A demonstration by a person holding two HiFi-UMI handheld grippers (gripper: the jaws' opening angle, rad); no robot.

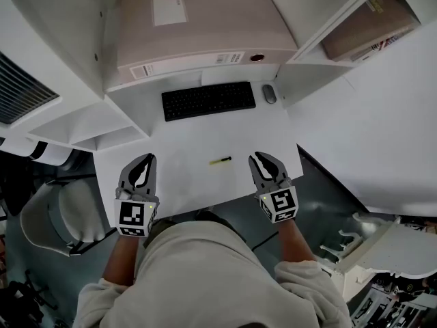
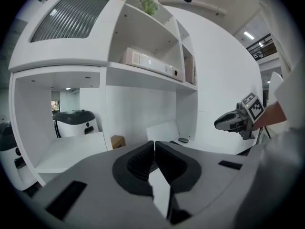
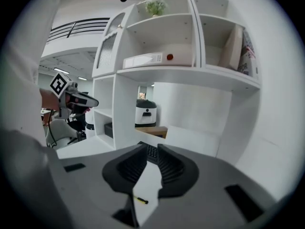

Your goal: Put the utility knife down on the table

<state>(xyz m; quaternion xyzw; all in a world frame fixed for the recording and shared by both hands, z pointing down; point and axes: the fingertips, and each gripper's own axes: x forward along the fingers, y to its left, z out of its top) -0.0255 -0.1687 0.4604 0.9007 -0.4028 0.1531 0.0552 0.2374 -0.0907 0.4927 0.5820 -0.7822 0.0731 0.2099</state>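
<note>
The utility knife (image 1: 220,160), slim, yellow and black, lies flat on the white table (image 1: 177,183) between my two grippers, nothing touching it. My left gripper (image 1: 145,160) hovers over the table's left part, its jaws shut and empty, tips meeting in the left gripper view (image 2: 155,143). To the right of the knife my right gripper (image 1: 262,158) is held above the table. Its jaws stand narrowly open with nothing between them (image 3: 152,146). Through that gap the knife (image 3: 140,200) shows far below on the tabletop.
A black keyboard (image 1: 208,100) and a mouse (image 1: 270,93) sit at the back of the table under the shelf unit. A long box (image 1: 198,26) lies on the shelf above. Books (image 1: 369,26) fill the right compartment. A chair (image 1: 61,214) stands at the left.
</note>
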